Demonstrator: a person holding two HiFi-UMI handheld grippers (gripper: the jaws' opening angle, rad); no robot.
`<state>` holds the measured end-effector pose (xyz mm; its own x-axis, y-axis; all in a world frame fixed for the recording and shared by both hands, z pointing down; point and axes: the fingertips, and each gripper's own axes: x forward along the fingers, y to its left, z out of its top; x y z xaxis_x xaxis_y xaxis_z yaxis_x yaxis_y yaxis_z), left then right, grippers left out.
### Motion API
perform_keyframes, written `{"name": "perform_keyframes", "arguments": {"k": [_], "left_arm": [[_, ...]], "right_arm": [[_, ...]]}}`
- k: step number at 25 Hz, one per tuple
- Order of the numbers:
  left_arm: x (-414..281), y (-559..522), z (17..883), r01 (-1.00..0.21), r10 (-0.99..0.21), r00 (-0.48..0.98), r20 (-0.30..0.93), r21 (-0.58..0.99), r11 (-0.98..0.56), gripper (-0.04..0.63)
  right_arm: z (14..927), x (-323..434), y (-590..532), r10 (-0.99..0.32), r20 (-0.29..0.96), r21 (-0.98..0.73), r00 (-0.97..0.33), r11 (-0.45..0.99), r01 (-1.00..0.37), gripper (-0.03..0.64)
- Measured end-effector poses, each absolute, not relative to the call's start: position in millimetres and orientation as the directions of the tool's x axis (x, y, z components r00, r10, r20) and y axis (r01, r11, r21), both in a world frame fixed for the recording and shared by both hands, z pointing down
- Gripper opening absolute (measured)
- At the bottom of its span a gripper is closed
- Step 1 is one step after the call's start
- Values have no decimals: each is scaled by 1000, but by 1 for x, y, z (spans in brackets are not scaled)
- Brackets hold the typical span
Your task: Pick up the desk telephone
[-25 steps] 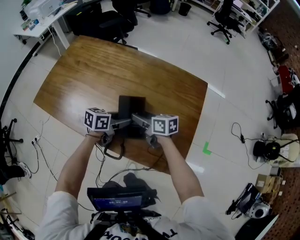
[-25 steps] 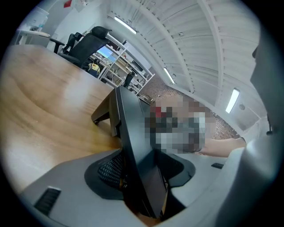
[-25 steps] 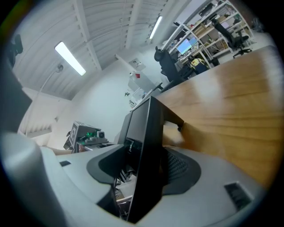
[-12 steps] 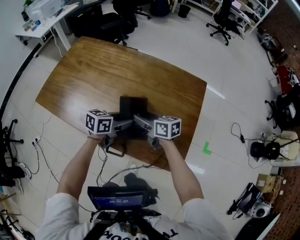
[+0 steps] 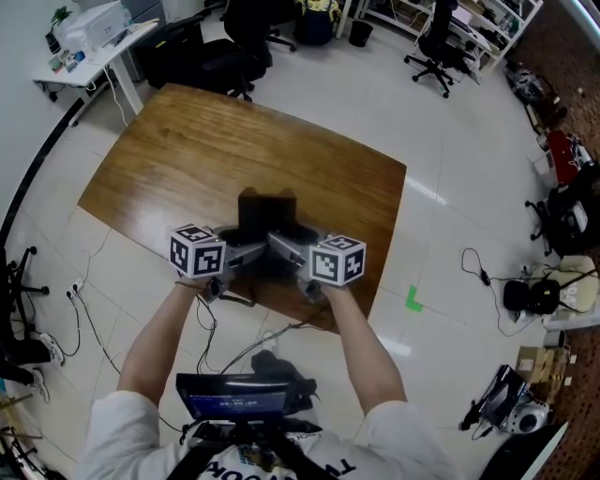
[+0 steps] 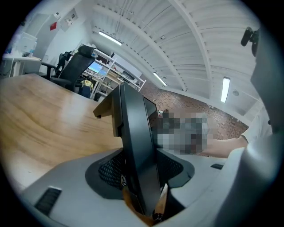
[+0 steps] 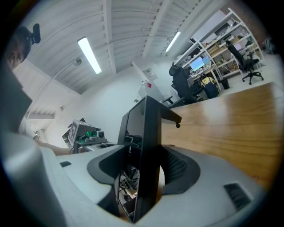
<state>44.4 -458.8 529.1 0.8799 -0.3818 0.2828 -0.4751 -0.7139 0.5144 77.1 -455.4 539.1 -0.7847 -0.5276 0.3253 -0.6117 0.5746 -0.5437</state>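
The black desk telephone [image 5: 266,223] hangs just above the near part of the wooden table [image 5: 187,155], gripped from both sides. My left gripper [image 5: 246,253] is shut on its left edge. My right gripper [image 5: 287,249] is shut on its right edge. In the left gripper view the telephone [image 6: 135,146] stands edge-on between the pads of the left gripper [image 6: 140,170]. The right gripper view shows the same telephone [image 7: 148,142] pinched in the right gripper [image 7: 143,175], its rubber foot off the tabletop. A dark cord [image 5: 230,298] trails from the telephone over the table's near edge.
Black office chairs [image 5: 234,42] stand beyond the table's far edge, and a white desk with a printer [image 5: 94,28] is at the far left. Cables [image 5: 80,300] lie on the floor at left. Bags and gear [image 5: 539,300] clutter the floor at right.
Both grippers have risen together with the telephone held between them, lifting it off the table. The cord has been drawn up with it.
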Motion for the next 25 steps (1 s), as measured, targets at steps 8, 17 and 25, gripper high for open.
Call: {"name": "perform_keyframes", "arguments": {"k": [8,17,25], "left_arm": [[37,-433,491,-470,-416,882,220,464,-751,221],[26,-397,426,-453,-445,889,110,353,-819,221],[14,-351,369,-447,-452,891,32,223,-866,221]], "right_arm": [[498,70,-430,-576,296,-448,-762,621,-643,256],[429,58,-395,-638,200,-309,-743,679,-666,256],[372,46,-351,-685,105,-213,-721,693,-689,259]]}}
